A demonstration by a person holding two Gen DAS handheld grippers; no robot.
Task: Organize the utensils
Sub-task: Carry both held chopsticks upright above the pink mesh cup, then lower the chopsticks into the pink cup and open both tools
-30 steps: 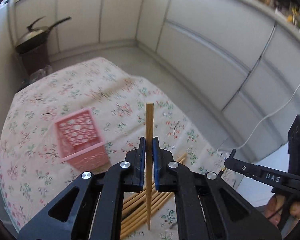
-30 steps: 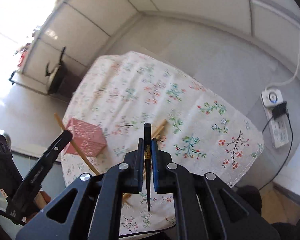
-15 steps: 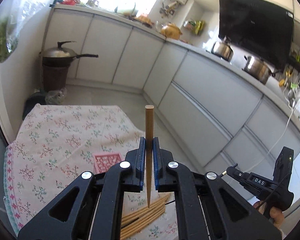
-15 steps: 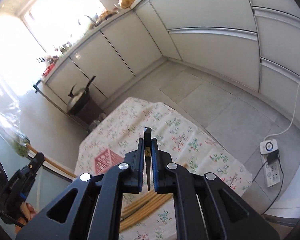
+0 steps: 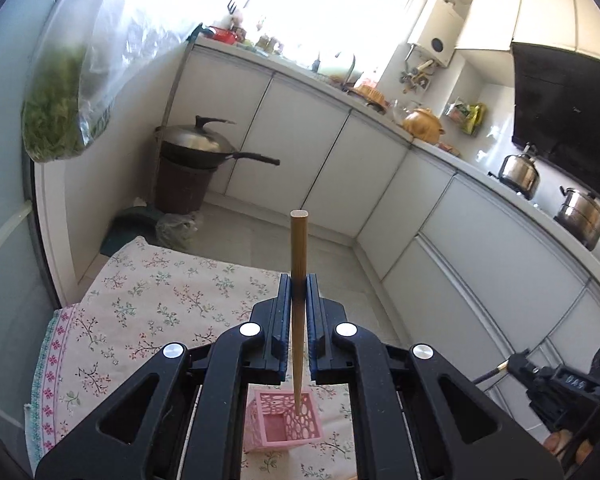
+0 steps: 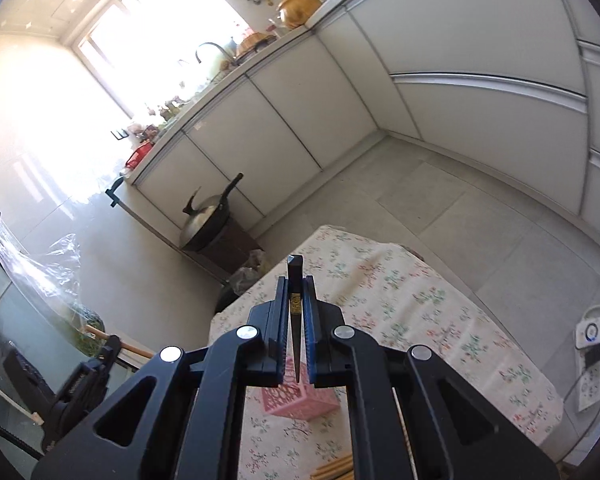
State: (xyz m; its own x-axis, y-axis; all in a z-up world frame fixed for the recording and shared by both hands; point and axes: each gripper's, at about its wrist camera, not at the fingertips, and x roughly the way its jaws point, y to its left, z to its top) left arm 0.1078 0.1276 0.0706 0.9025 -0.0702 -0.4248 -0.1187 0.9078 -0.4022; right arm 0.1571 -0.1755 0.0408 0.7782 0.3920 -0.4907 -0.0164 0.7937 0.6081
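— What's nearest you, and what's in it?

— Below my left claw (image 5: 299, 292) sits the pink lattice basket (image 5: 286, 420) on the floral tablecloth (image 5: 140, 308). I can see its pink floor through the open top, with nothing lying on the part that shows; my own frame hides the rest. The lower tip of my wooden chopstick (image 5: 299, 264) lines up over its opening in my view, though I cannot tell whether it is inside or only above.

— And the claws themselves?

— My left one is pinched tight on that wooden chopstick, which stands upright between the blue pads, thick end up. My right claw (image 6: 296, 292) is clamped on a black chopstick (image 6: 295, 280), also upright, with a gold band at the pads and its thin point hanging down near the basket (image 6: 300, 400). Both claws point forward and tilted down over the table.

— Any other utensils?

— A bundle of wooden chopsticks (image 6: 334, 468) lies flat on the cloth at the near edge, right of my right claw's frame and apart from the basket.

— Farther off?

— A lidded wok (image 5: 204, 146) rests on a dark bin on the floor beyond the table. Further right, a steel pot (image 5: 584, 216) and a kettle (image 5: 518, 174) stand on the counter.
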